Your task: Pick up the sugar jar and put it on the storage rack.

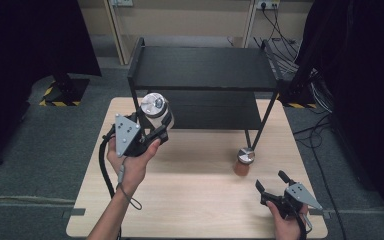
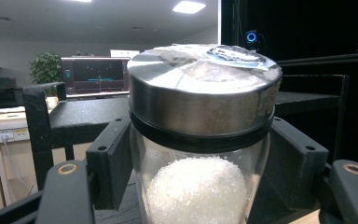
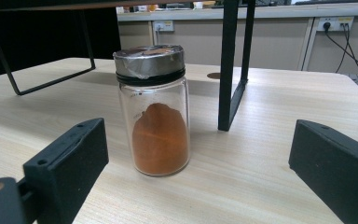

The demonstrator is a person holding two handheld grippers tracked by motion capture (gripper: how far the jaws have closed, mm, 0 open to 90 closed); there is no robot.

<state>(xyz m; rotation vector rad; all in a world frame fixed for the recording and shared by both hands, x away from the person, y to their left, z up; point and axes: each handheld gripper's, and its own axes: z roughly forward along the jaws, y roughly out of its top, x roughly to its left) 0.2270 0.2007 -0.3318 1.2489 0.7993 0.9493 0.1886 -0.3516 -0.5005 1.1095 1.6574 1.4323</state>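
Clear glass jars (image 3: 160, 126) with brushed-metal lids (image 2: 204, 88), matt black shelf (image 1: 202, 67), pale wood-grain table (image 1: 195, 200).

A light wooden table (image 1: 195, 200) stands on a grey carpet floor (image 1: 40, 150). A black metal rack with 2 shelves (image 1: 200, 67) sits at the table's far edge. Black curtains (image 1: 25, 40) hang at both sides. Far off are a ceiling light (image 2: 189, 6), a plant (image 2: 44, 67) and a screen (image 2: 95, 74).

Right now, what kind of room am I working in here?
Probably an office or lab set up for recording: a wooden table with a black shelf rack, wall sockets with trailing cables, and a monitor behind.
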